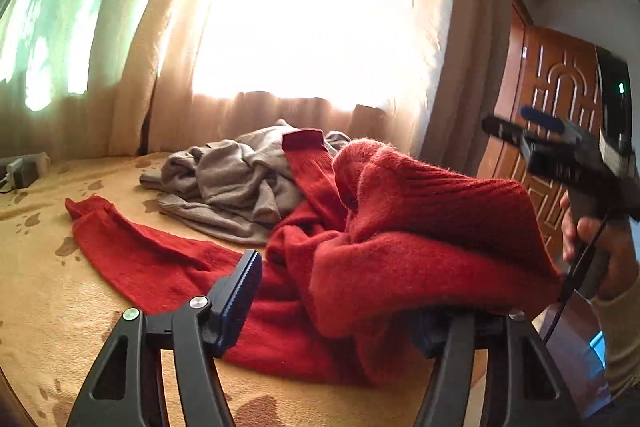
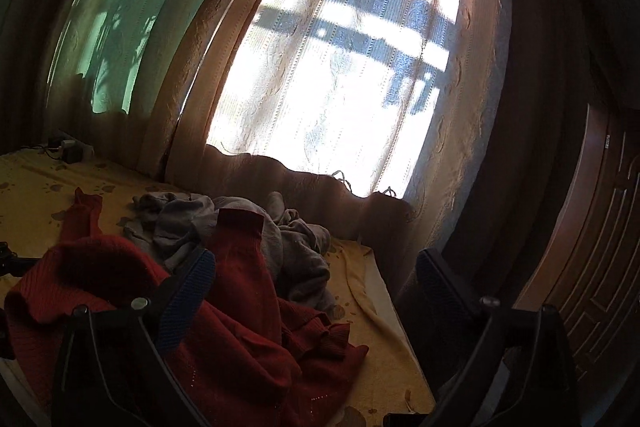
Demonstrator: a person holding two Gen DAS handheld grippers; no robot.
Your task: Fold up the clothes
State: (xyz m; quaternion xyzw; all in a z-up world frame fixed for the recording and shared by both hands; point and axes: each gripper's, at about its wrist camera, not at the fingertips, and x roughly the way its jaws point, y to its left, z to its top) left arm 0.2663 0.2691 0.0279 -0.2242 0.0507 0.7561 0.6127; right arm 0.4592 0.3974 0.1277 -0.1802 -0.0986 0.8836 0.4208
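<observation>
Here, in the left wrist view, the left gripper had its fingers spread wide; a raised fold of the fuzzy red knitted sweater was draped over the right-hand finger and hid its tip, while the left-hand finger stood bare, so nothing was pinched between them. The sweater lay bunched on the bed's yellow paw-print blanket, one sleeve stretched flat to the left and another running back onto the crumpled grey-beige knitted garment behind it. At the right edge, a hand held the right gripper above the sweater, near a carved brown wooden door, with beige curtains glowing at the window. In the right wrist view, the right gripper also had its fingers wide apart and held nothing; its left-hand finger hung over the red sweater, though I could not tell if it touched. The grey garment lay just behind, and the yellow blanket showed bare at the right.
</observation>
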